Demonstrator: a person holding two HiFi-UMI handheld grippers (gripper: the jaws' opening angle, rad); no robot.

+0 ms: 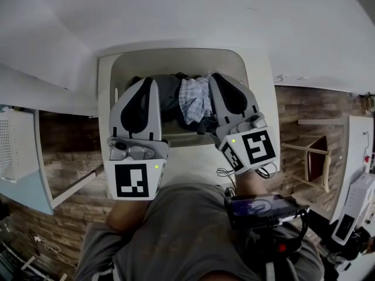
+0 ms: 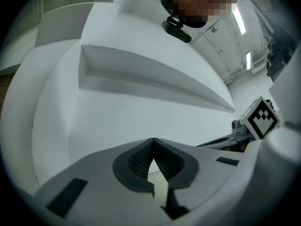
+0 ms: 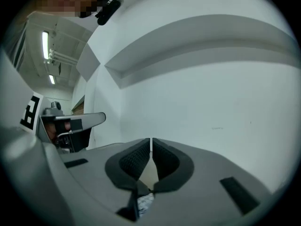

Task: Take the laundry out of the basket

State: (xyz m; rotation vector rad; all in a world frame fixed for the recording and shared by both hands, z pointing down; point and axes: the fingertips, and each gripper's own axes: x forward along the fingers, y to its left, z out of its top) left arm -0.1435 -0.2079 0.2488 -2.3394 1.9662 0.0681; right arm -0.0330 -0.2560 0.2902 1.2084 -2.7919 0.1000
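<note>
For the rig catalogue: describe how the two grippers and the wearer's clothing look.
Left gripper and right gripper have pale grey, rounded shells with black oval recesses. Each carries a cube with black-and-white square markers and a small green light. The pads are black and ribbed. Thin cables loop beside the right gripper. The person wears a grey shirt.

Soft, even indoor light fills all three views, and ceiling strip lights (image 2: 238,18) glow without harsh glare. The head view is dimmer and greyish. Edges bend strongly into dark fisheye corners. The near fingers (image 2: 136,160) look slightly soft, with shadow beneath them.
</note>
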